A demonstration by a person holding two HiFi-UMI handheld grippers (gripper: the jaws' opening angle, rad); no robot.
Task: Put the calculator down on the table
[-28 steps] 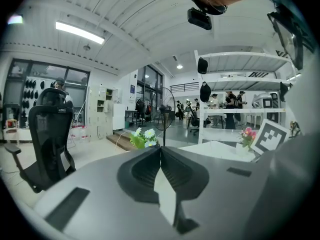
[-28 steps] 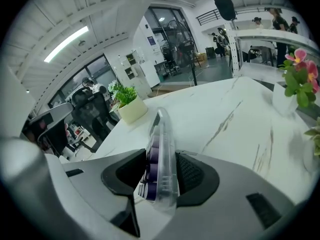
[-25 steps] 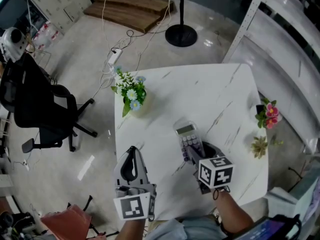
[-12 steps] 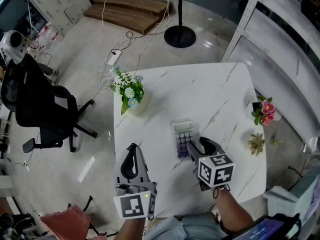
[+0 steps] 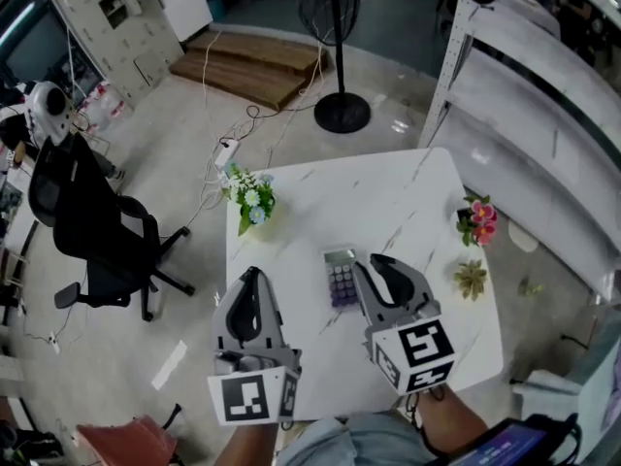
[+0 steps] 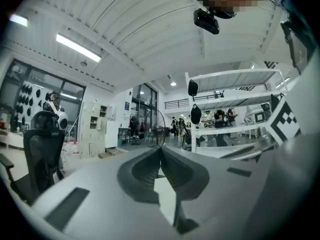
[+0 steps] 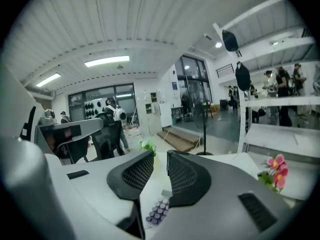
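Note:
The calculator, grey with purple keys, lies flat on the white marble table. My right gripper hangs above the table just right of it. Its jaws are closing, a narrow gap still shows between the pads, and nothing is between them. In the right gripper view the calculator's keys show low down, under the right gripper. My left gripper is raised over the table's left front edge. In the left gripper view the left gripper has its tips meeting and holds nothing.
A pot of white and blue flowers stands at the table's left edge. Pink flowers and a small succulent stand at its right edge. A black office chair is to the left, a fan stand beyond, white shelving to the right.
My right gripper let go of the calculator and rose, its jaws drawing together. The left gripper rose too. The calculator stays flat on the table.

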